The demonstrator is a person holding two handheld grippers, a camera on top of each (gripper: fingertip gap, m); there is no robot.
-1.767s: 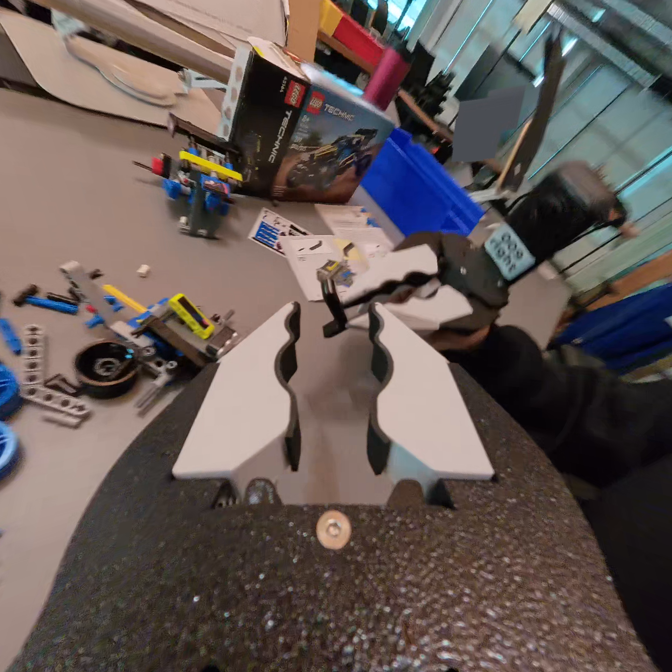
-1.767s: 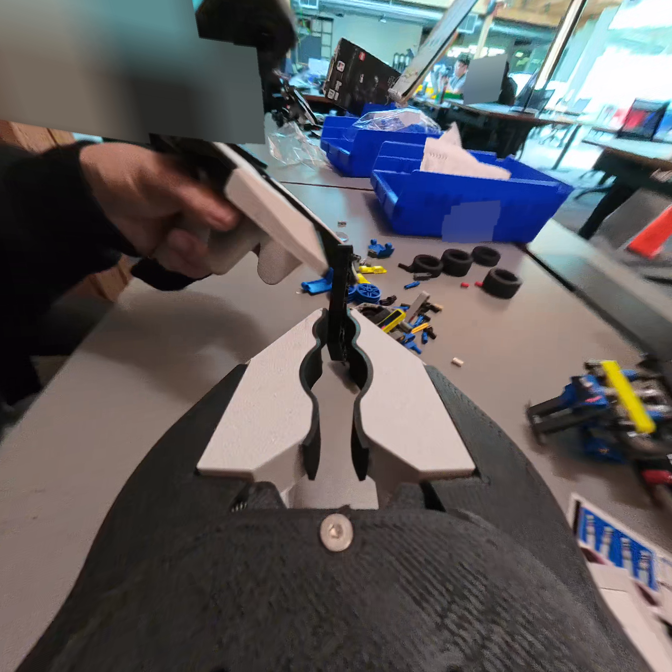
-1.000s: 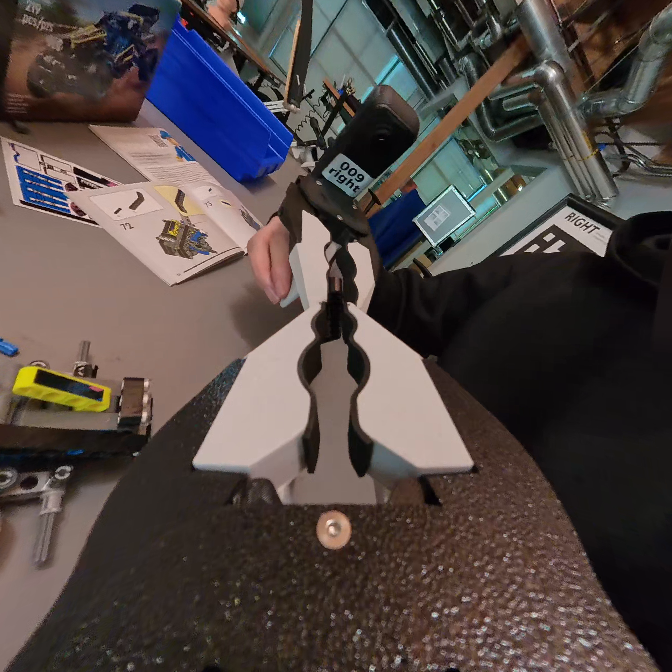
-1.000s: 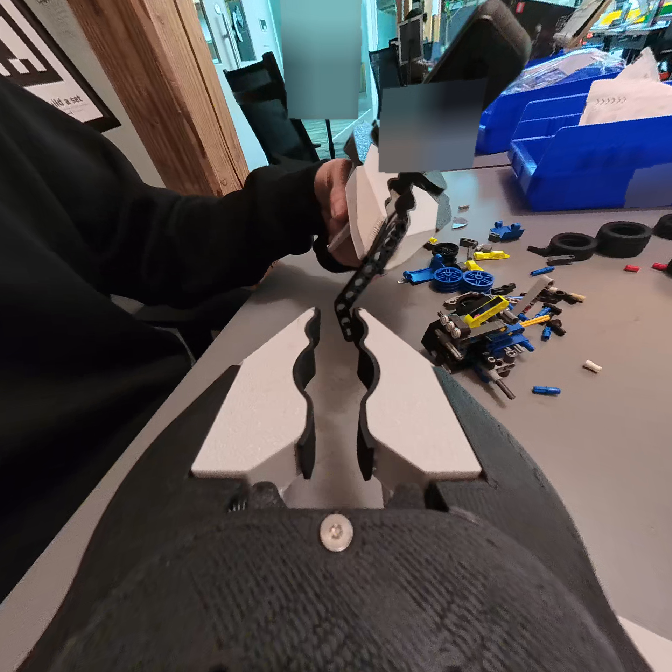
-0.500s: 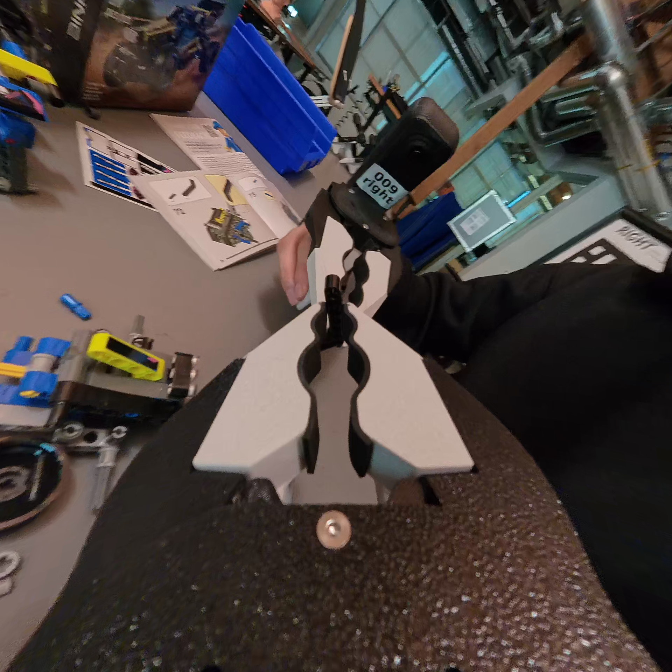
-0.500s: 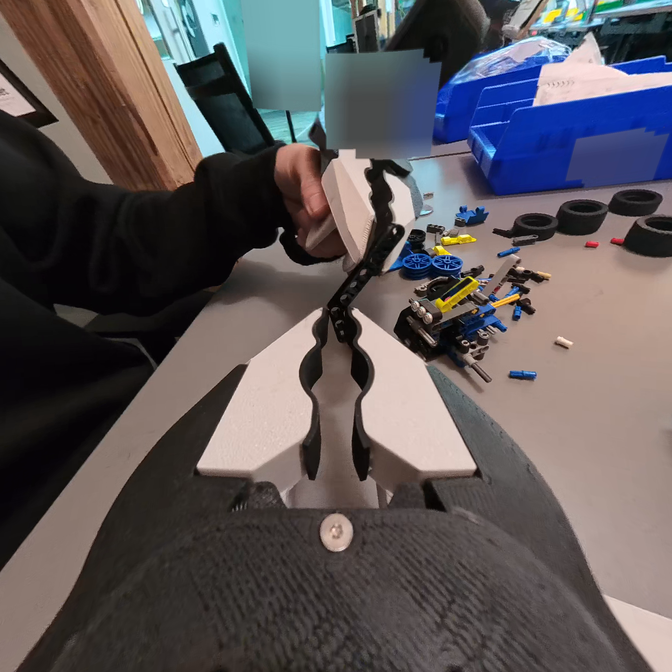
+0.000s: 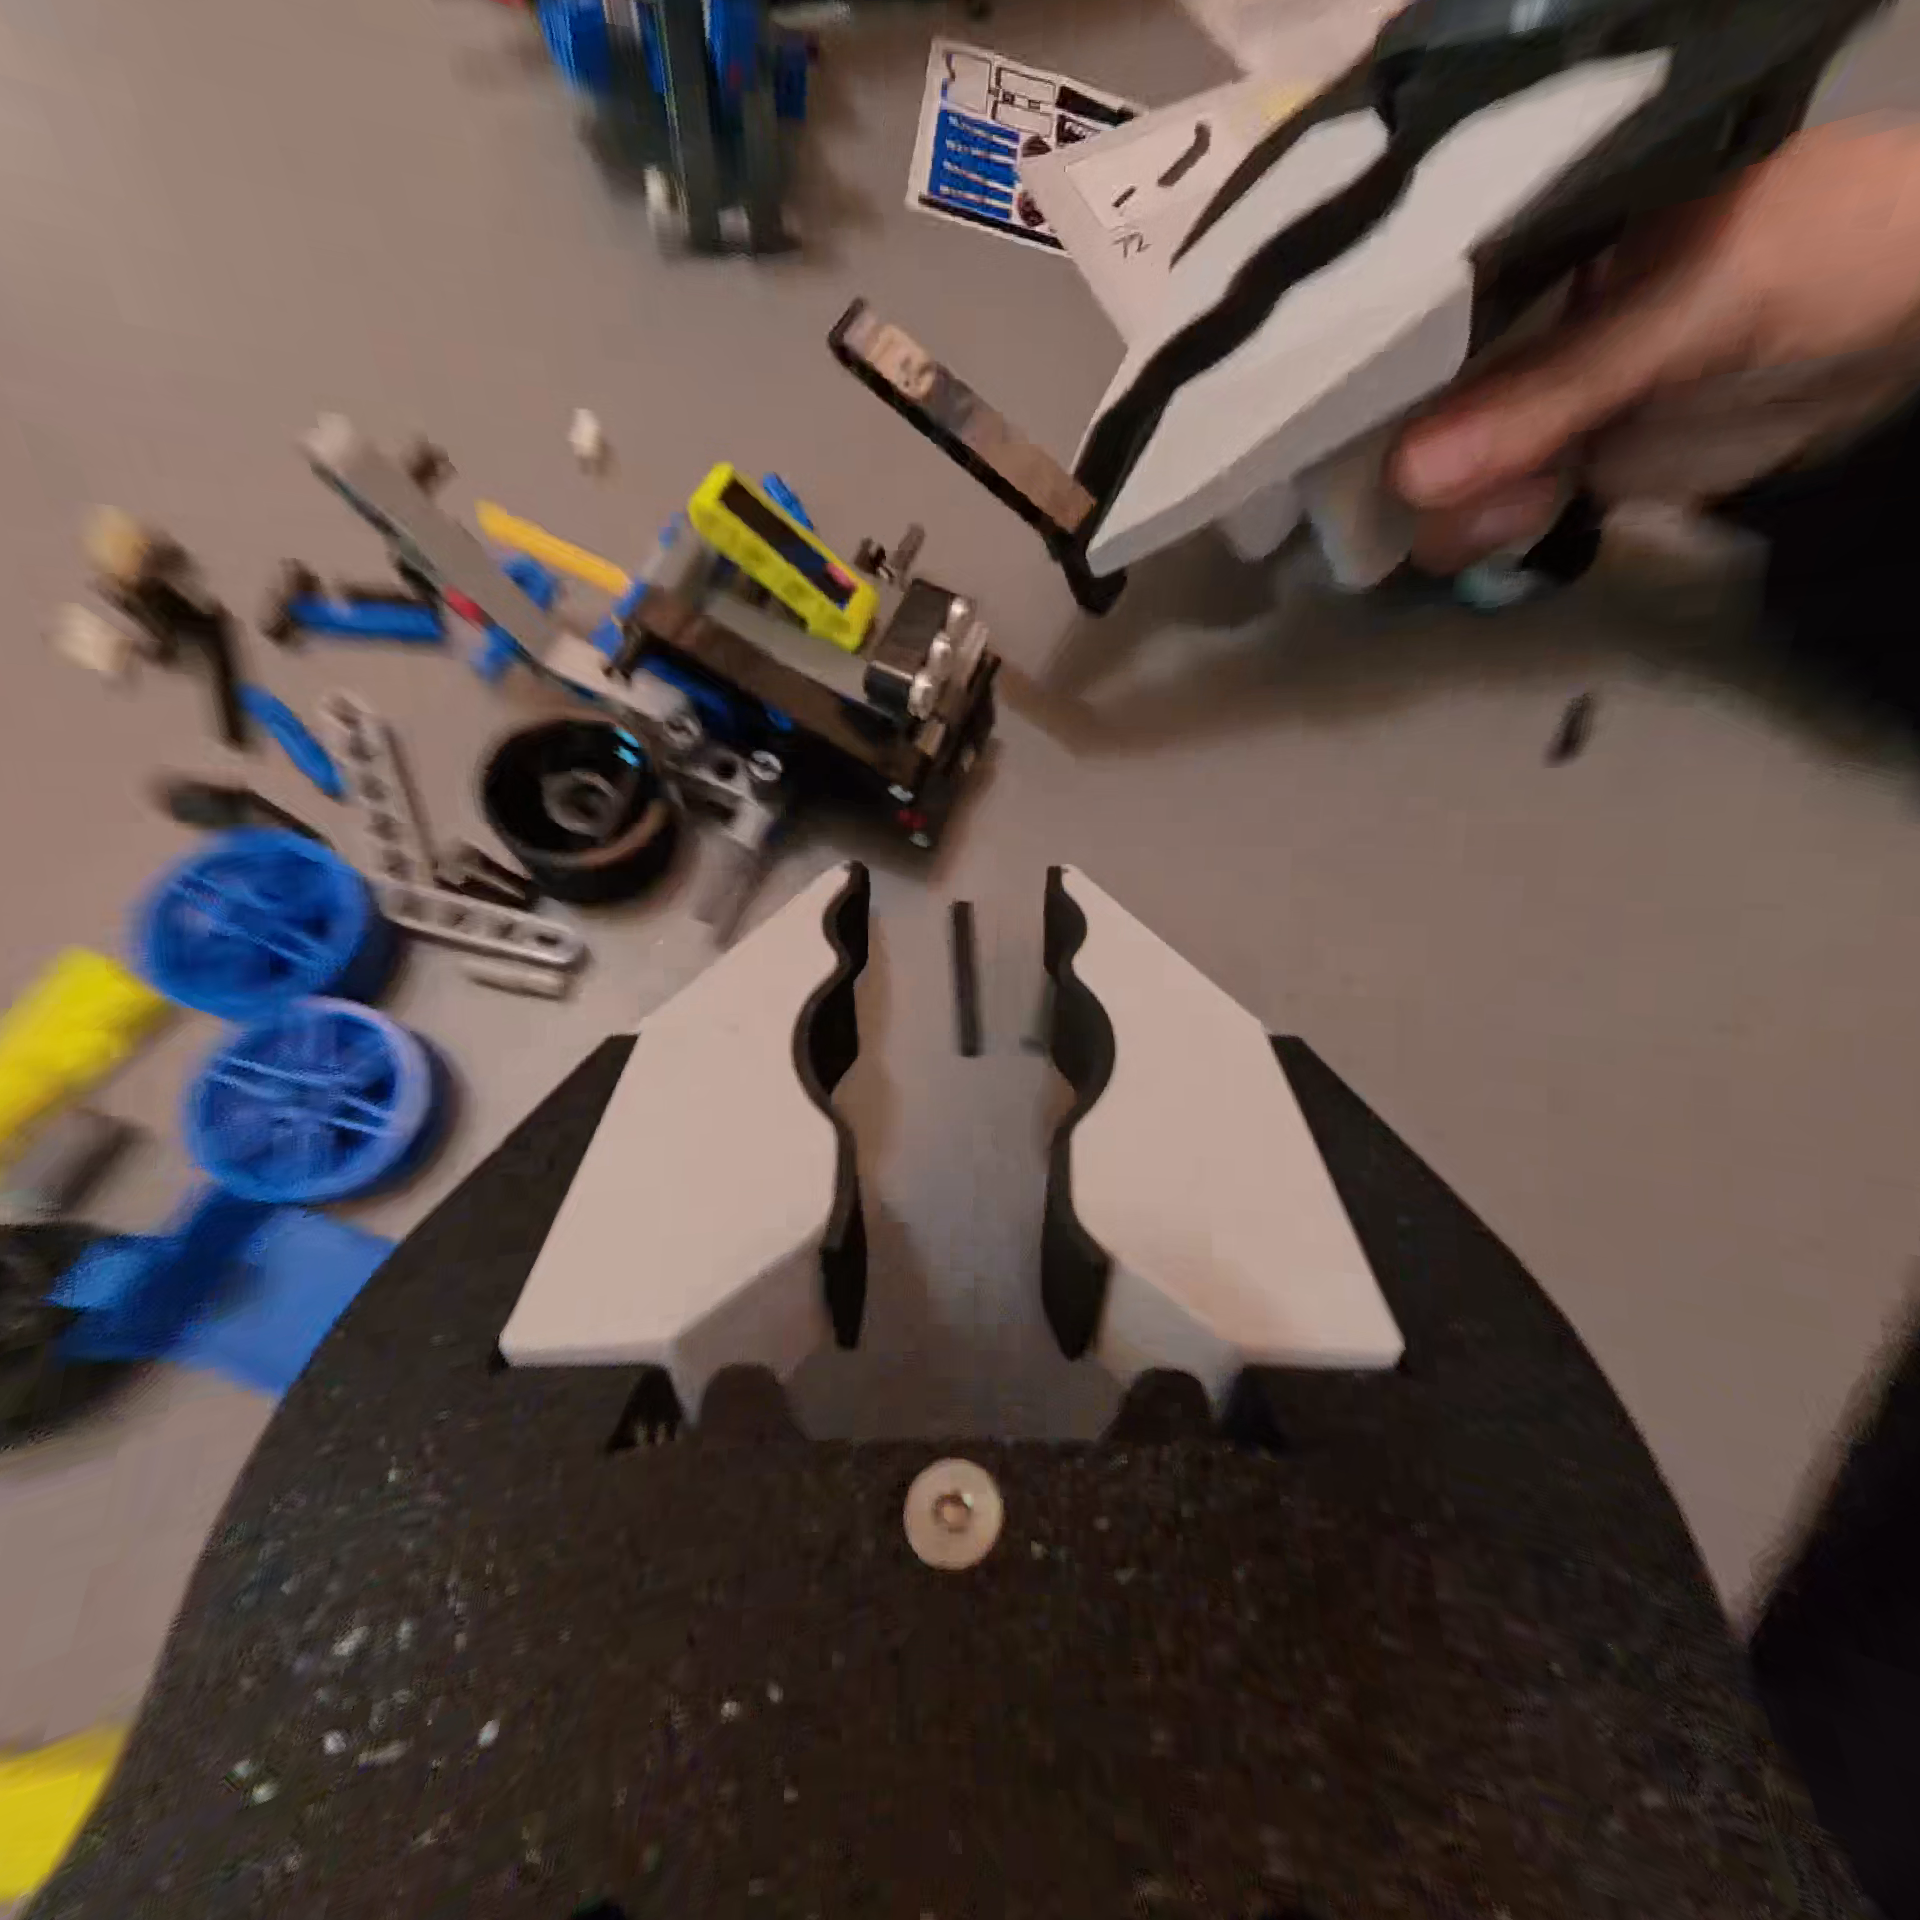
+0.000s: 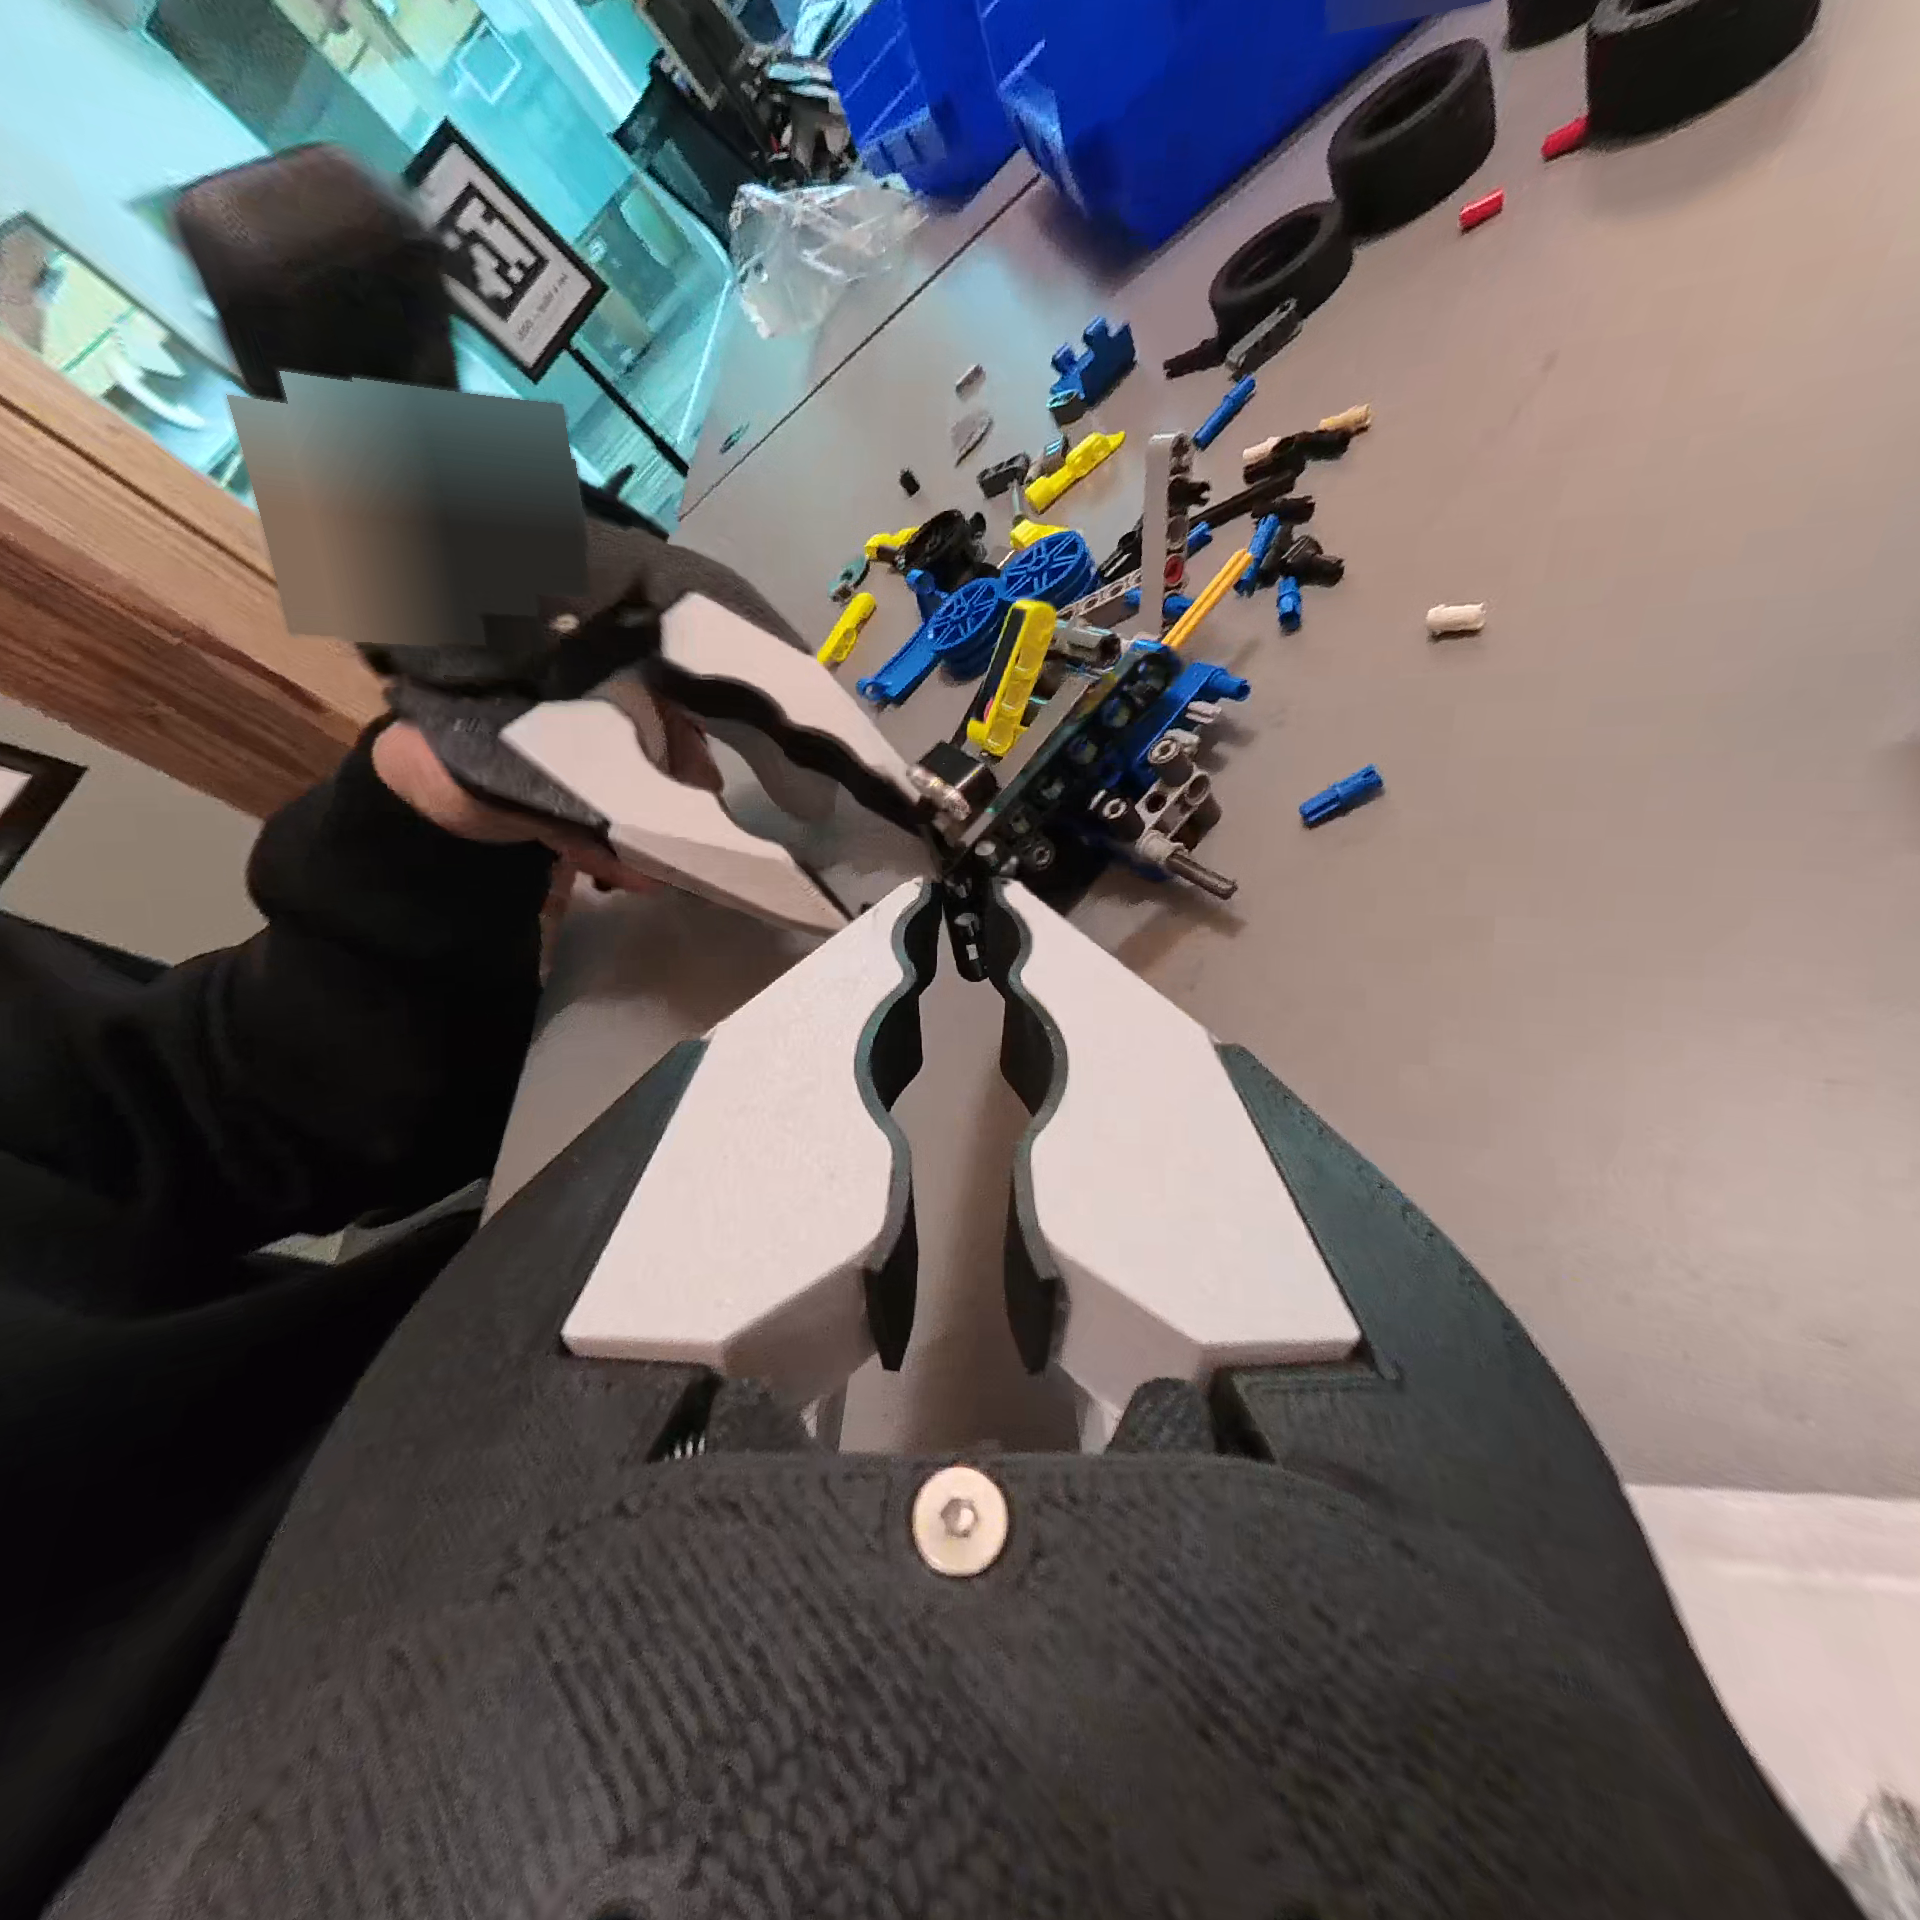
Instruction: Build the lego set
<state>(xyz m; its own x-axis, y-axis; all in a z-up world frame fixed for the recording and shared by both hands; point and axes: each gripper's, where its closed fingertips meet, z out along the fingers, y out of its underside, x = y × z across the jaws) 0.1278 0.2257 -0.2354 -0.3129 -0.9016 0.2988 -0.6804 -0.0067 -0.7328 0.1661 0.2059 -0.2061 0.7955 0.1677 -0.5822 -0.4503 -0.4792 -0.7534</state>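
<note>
A thin black perforated plastic beam (image 8: 966,935) is sitting pinched between the right gripper (image 8: 964,904)'s wavy black pads. The left gripper (image 7: 954,894) is hanging wide open, gripping nothing, over scattered plastic bricks (image 7: 790,634) on the smooth grey table (image 7: 1455,987).

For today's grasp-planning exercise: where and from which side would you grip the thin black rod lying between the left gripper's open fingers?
Probably mid-length, from above, one pad on each long side. The thin black rod lies flat on the table, in line with the open left gripper's fingers, which straddle it.
</note>
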